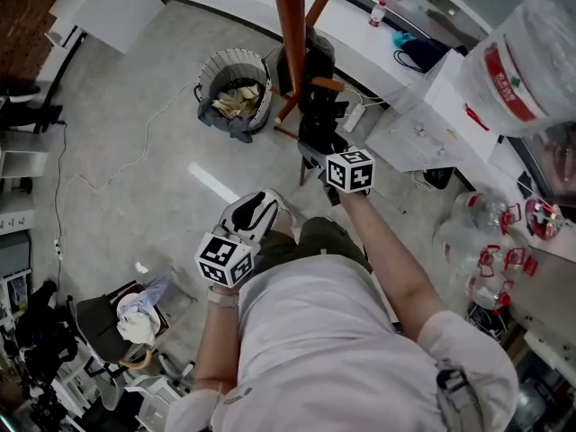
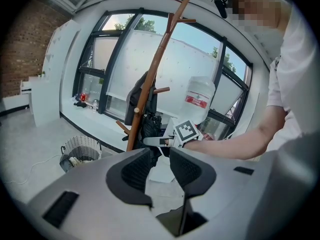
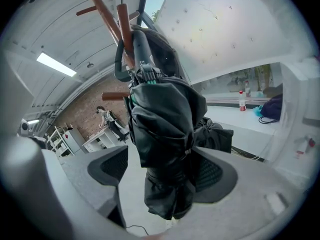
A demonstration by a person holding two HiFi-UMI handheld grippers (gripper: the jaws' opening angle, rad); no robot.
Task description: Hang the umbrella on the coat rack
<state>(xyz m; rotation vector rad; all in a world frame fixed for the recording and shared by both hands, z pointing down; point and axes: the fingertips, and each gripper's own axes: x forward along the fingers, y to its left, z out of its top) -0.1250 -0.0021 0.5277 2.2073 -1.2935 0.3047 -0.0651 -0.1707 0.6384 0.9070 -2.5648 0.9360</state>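
Note:
The black folded umbrella (image 3: 165,134) hangs with its curved handle (image 3: 131,44) hooked over a peg of the brown wooden coat rack (image 3: 107,19). My right gripper (image 3: 162,161) is open, its jaws wide on either side of the umbrella's lower half; the left pad (image 3: 112,166) stands clear of the fabric. From the head view, the right gripper (image 1: 315,151) reaches to the umbrella (image 1: 319,106) at the rack's pole (image 1: 290,25). My left gripper (image 2: 161,164) is held back near the body, open with nothing between its jaws. It faces the rack (image 2: 152,74).
A wicker waste basket (image 1: 234,84) stands left of the rack's foot. A dark bag (image 2: 140,99) hangs on the rack. A big water jug (image 1: 517,66) and bottles (image 1: 490,232) are at the right. A chair with clothes (image 1: 135,318) is lower left.

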